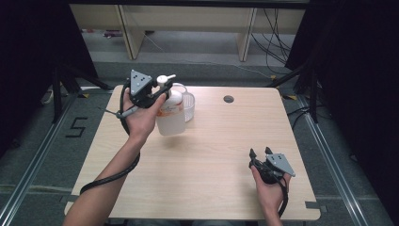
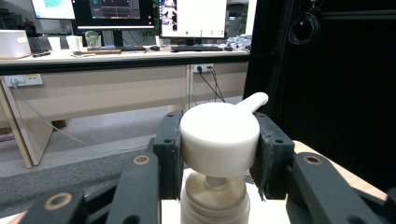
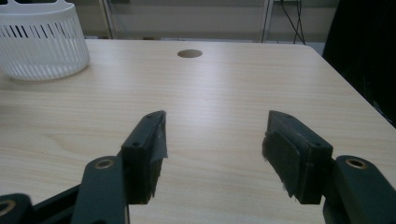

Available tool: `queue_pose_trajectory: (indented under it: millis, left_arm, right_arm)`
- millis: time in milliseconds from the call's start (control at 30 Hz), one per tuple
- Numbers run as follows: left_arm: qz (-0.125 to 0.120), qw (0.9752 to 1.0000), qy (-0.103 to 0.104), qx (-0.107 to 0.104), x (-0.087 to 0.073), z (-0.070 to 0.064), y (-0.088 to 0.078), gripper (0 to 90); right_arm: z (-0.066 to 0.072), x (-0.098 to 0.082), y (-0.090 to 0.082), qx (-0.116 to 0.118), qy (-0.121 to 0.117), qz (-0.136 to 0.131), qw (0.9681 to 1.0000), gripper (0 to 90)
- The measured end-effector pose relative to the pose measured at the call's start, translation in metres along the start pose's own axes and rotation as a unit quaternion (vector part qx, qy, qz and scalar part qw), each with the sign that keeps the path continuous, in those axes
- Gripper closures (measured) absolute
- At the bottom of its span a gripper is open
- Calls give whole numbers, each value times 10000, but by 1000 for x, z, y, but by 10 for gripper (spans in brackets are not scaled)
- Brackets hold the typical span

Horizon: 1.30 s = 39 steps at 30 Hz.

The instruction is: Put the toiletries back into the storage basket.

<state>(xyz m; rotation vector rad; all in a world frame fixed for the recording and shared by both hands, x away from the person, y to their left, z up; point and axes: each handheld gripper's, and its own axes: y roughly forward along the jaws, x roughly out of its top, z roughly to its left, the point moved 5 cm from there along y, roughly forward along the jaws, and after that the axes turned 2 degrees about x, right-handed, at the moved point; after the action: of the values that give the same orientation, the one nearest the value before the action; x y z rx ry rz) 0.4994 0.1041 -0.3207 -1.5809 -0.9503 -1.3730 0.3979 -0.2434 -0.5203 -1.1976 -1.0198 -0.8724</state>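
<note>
White pump head (image 2: 218,140): I am clamping it between my left gripper (image 2: 219,154) pads.
Bottle (image 1: 170,113): hanging below them, probably heavy, smooth; gripping under the cap is safer.
Right gripper (image 3: 212,156): resting wide, holding nothing.

A black 5 (image 1: 76,126) is marked on the grey floor (image 1: 42,141) left of the table; nothing else reads clearly.

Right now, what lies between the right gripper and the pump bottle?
Bare tabletop. The high view shows nothing between the right gripper and the pump bottle.
</note>
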Motion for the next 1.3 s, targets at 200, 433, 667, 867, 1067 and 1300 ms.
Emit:
queue_pose_trajectory:
  millis: [200,433,667,867,1067,1300]
  left_arm:
    - [-43,10000,-4,13,4,1,4,589]
    - [-54,10000,34,15,8,0,7,590]
    - [-135,9999,6,15,16,-2,11,590]
    - [-162,9999,-11,35,20,-1,14,589]
    - [-148,9999,16,77,23,1,18,590]
    - [-217,9996,96,131,29,5,20,590]
  right_arm:
    - [0,0,0,10,50,-23,10000,394]
    - [1,-1,-1,-15,24,86,10000,392]
    - [1,2,-1,61,-94,-58,9999,391]
    - [2,1,-1,41,92,-44,9999,391]
    - [2,0,-1,24,50,11,10000,391]
    - [-1,2,0,46,-154,-57,9999,391]
